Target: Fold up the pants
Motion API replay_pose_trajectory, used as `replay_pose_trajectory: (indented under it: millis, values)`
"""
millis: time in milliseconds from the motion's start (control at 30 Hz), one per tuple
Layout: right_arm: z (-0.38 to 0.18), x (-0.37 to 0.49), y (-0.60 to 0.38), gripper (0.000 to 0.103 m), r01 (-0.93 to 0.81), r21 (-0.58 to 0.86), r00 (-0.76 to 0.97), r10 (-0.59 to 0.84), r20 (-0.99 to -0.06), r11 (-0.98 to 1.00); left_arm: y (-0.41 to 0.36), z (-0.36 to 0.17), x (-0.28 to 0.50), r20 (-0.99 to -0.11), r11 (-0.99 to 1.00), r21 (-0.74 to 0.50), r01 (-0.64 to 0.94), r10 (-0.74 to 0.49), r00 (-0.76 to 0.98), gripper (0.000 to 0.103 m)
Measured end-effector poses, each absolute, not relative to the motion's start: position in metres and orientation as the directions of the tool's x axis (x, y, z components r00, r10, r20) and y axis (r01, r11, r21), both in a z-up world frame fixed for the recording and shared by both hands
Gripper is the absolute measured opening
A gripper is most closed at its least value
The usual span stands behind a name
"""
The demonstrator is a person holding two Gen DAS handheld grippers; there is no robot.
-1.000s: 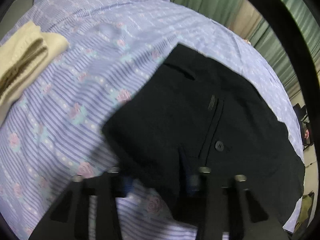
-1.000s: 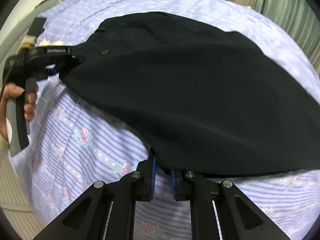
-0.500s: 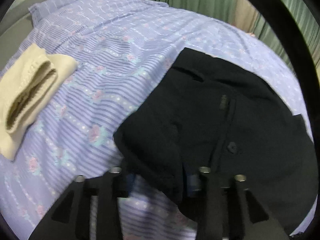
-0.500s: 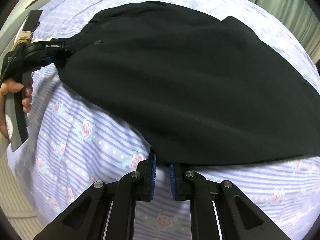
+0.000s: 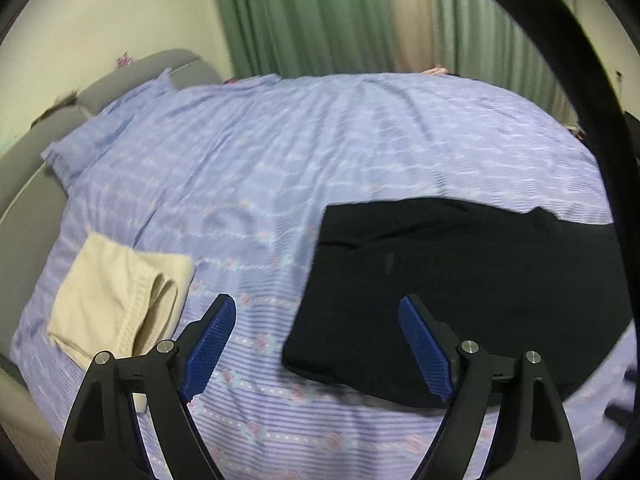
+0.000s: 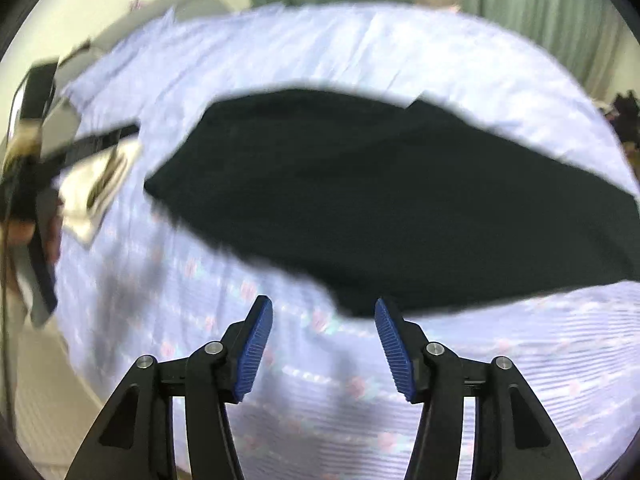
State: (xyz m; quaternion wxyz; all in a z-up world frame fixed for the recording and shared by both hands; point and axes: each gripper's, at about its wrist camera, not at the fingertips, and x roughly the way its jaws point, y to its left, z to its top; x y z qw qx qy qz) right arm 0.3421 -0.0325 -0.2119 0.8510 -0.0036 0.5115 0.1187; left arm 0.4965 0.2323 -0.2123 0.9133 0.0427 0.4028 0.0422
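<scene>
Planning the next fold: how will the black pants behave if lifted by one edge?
The black pants lie flat in soft layers on the striped bedsheet, so they will probably drape limply. The thin fabric looks light, and likely unfolds unless both corners are held.

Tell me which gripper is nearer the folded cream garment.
Left. The left gripper, open, hangs just right of the folded cream garment; the right gripper, open, faces the black pants.

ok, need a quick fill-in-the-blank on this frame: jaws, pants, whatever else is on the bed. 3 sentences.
1. The jaws of both the left gripper and the right gripper stand ____.
2. The black pants lie on a striped floral ____.
3. In the left wrist view, the folded cream garment lies to the ____ of the pants.

Missing words: open; bedsheet; left
</scene>
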Motion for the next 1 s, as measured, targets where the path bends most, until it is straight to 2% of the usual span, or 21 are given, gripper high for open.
replay_pose_trajectory:
  millis: [100, 233, 400, 533, 767, 1000]
  values:
    - [-0.172, 0.348, -0.057, 0.064, -0.160, 0.092, 0.516, 0.162, -0.841, 0.983, 0.220, -0.174, 0.486, -0.723, 0.998, 0.065, 0.005, 0.044, 0.689, 0.085]
    - [-0.118, 0.346, -0.096, 0.065, -0.071, 0.085, 0.578, 0.110, -0.808, 0.994, 0.201, -0.132, 0.463, -0.722, 0.998, -0.017, 0.063, -0.056, 0.690, 0.093]
    - [-0.059, 0.317, -0.154, 0.066, 0.086, 0.132, 0.656, 0.044, -0.753, 0.988, 0.153, -0.099, 0.439, -0.701, 0.988, -0.058, 0.145, -0.144, 0.699, 0.093]
    - [-0.032, 0.288, -0.186, 0.066, 0.131, 0.099, 0.697, -0.021, -0.717, 0.986, 0.109, -0.075, 0.416, -0.671, 0.973, -0.111, 0.201, -0.222, 0.707, 0.093]
    - [-0.003, 0.242, -0.265, 0.066, 0.182, 0.071, 0.756, -0.094, -0.648, 0.981, 0.022, -0.042, 0.376, -0.636, 0.964, -0.085, 0.251, -0.247, 0.731, 0.094]
    - [0.013, 0.222, -0.363, 0.066, 0.090, 0.074, 0.796, -0.027, -0.604, 0.993, -0.094, -0.026, 0.326, -0.625, 0.978, -0.077, 0.193, -0.198, 0.755, 0.095]
